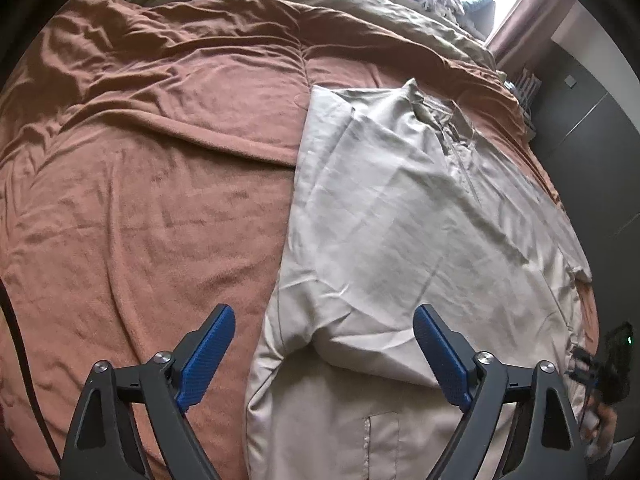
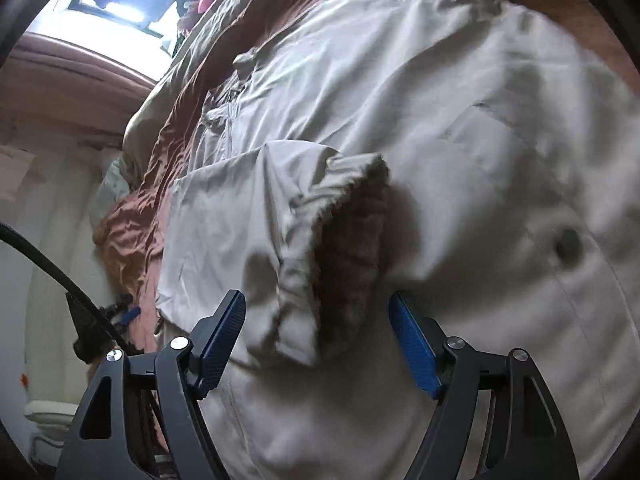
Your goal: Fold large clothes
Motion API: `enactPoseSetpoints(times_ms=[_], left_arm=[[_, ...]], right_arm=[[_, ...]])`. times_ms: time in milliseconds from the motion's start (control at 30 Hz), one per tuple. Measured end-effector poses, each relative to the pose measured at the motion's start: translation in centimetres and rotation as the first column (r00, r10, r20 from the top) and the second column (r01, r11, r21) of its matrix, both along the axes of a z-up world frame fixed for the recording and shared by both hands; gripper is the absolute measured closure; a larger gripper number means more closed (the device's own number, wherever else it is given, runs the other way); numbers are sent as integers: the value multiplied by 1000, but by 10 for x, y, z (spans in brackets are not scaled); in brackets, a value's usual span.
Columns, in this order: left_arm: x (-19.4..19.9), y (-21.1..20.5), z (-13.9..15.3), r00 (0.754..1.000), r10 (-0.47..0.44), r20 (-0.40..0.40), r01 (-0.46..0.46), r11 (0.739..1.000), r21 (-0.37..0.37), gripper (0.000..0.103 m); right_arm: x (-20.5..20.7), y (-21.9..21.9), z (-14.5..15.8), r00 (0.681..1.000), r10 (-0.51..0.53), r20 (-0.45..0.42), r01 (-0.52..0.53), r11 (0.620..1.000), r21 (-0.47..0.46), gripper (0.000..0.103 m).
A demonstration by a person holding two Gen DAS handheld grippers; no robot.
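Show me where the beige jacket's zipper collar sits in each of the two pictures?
Left wrist view: collar upper right of centre, far end of the jacket.
Right wrist view: collar upper left of centre, tilted.
Shared landmark: the rust-brown blanket under the jacket.

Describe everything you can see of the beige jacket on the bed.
The beige jacket is a large, light, thin-looking woven garment, lying mostly flat and wrinkled on the rust-brown bedspread. Its collar and zipped front point toward the far end of the bed. One sleeve is folded across the body, its ribbed cuff gaping open toward the camera. A seamed pocket shows near the hem. Neither gripper's open jaws touch it.
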State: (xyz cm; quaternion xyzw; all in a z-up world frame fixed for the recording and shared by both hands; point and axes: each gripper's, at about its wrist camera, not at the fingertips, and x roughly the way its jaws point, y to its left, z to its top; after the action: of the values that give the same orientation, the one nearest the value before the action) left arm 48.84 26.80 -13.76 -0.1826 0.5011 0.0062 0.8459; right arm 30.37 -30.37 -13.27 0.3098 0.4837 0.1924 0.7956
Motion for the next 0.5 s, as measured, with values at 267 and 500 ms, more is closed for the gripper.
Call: enactPoseSetpoints(times_ms=[267, 500], left_arm=[[-38, 1, -15, 998, -29, -58, 32, 998, 54, 25], [-33, -13, -45, 990, -39, -135, 58, 988, 145, 41]], right_arm=[[54, 2, -9, 997, 74, -22, -75, 997, -22, 83], [83, 22, 8, 991, 130, 29, -126, 985, -115, 88]])
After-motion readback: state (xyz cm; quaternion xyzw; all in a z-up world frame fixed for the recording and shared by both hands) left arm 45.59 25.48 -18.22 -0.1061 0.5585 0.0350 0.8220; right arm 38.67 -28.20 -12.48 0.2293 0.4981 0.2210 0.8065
